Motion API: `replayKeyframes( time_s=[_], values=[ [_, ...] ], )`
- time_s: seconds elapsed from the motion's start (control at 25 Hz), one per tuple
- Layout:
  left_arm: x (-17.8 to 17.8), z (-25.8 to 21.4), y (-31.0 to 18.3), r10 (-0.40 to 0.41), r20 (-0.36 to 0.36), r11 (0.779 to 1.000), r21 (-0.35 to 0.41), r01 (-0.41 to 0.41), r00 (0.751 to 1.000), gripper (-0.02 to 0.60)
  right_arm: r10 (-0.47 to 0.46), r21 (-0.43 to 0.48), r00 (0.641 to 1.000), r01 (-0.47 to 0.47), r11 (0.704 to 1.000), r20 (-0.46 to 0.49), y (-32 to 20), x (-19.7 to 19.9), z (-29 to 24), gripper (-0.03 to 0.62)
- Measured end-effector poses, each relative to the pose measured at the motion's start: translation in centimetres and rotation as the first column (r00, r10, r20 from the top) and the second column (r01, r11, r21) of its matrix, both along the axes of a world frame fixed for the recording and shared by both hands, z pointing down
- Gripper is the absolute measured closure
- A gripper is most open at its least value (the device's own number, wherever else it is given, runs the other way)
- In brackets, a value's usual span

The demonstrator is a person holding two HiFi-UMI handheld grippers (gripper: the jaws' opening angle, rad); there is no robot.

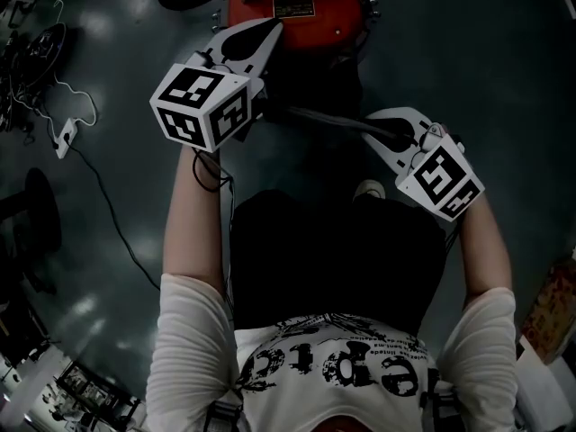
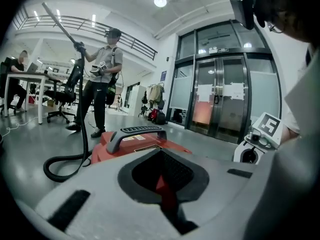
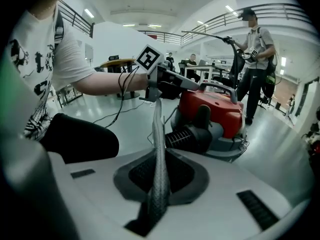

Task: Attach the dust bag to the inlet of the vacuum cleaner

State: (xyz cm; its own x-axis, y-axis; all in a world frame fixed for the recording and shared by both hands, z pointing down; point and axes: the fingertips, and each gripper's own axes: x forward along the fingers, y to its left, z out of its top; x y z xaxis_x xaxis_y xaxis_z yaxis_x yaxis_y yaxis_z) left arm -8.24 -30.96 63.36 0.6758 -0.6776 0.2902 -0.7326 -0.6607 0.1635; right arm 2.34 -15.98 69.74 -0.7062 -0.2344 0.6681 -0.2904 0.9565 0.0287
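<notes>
Right gripper [image 3: 158, 156] pinches the grey dust bag [image 3: 158, 126] short of the vacuum cleaner [image 3: 215, 109], left gripper [image 2: 161, 153] barely parted and empty; attaching apparently remains undone.

You wear a white short-sleeved T-shirt [image 1: 333, 372] printed with black lettering, above black trousers [image 1: 333, 250]. A thin black cable [image 1: 219, 180] loops along your left forearm. Your left gripper [image 1: 270, 31] and right gripper [image 1: 373, 130] are white moulded shells with dark teardrop insets, each carrying a white marker cube [image 1: 202, 106] patterned with black squares.
</notes>
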Motion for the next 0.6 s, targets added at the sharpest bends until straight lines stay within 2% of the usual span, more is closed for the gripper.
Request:
replayKeyframes(
  time_s=[0.24,0.48,0.6],
  values=[
    [0.1,0.1,0.1,0.015,0.135,0.998,0.066,-0.024,0.991,0.58,0.026,0.018,1.0,-0.026,1.0,0.002,-1.5,0.0,-0.2,0.568],
    [0.0,-0.2,0.0,-0.033,0.158,0.993,0.117,0.014,0.987,0.58,0.006,0.043,1.0,-0.006,0.999,0.006,-1.9,-0.2,-0.3,0.565],
    [0.0,-0.2,0.0,-0.021,0.168,0.994,0.113,0.002,0.986,0.579,0.007,0.047,1.0,-0.007,0.999,0.015,-2.1,-0.4,-0.5,0.563]
  ],
)
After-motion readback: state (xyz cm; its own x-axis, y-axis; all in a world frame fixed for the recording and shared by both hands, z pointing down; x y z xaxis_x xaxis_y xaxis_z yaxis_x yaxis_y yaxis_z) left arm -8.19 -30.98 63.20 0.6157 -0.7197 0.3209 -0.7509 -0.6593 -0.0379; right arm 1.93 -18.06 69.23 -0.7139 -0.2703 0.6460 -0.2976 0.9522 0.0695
